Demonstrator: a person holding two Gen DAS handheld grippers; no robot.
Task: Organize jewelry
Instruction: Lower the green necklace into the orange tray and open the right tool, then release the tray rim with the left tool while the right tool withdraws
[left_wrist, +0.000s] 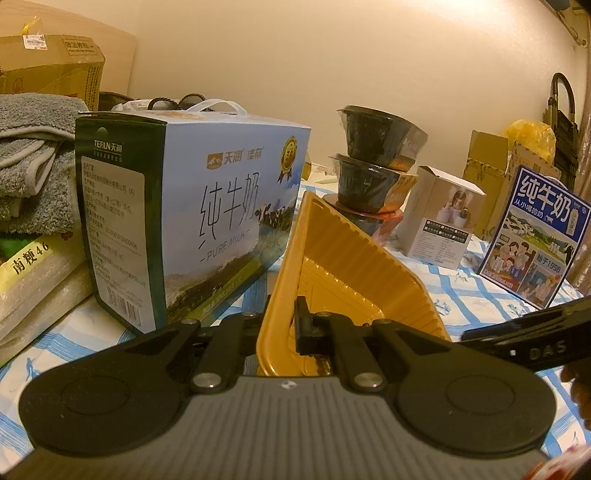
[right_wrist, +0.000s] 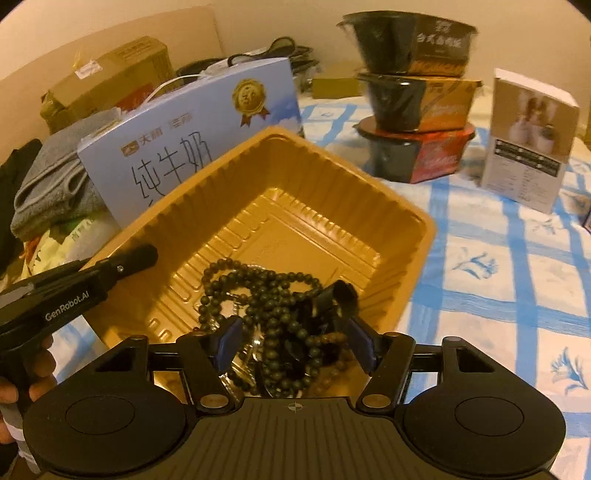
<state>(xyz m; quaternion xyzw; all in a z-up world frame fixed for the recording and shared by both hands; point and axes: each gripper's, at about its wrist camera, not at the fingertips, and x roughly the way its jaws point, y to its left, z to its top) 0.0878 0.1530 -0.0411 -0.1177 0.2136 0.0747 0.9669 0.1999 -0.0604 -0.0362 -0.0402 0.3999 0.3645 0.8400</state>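
A gold ribbed plastic tray (right_wrist: 303, 173) is held tilted above the blue-checked cloth. My left gripper (left_wrist: 280, 328) is shut on the tray's near rim (left_wrist: 269, 317); it also shows at the tray's left edge in the right wrist view (right_wrist: 122, 264). A heap of dark bead strings (right_wrist: 266, 295) lies in the tray's low near corner with a black ring-like piece (right_wrist: 341, 293). My right gripper (right_wrist: 295, 343) is open, its blue-padded fingers (right_wrist: 229, 339) standing on either side of the beads, just above them.
A blue milk carton (left_wrist: 207, 218) stands left of the tray. Stacked black bowls (right_wrist: 410, 99) and a white box (right_wrist: 528, 140) stand behind. A second milk box (left_wrist: 535, 236) is at right. Grey towels (left_wrist: 33, 158) and cardboard boxes (left_wrist: 55, 70) sit at left.
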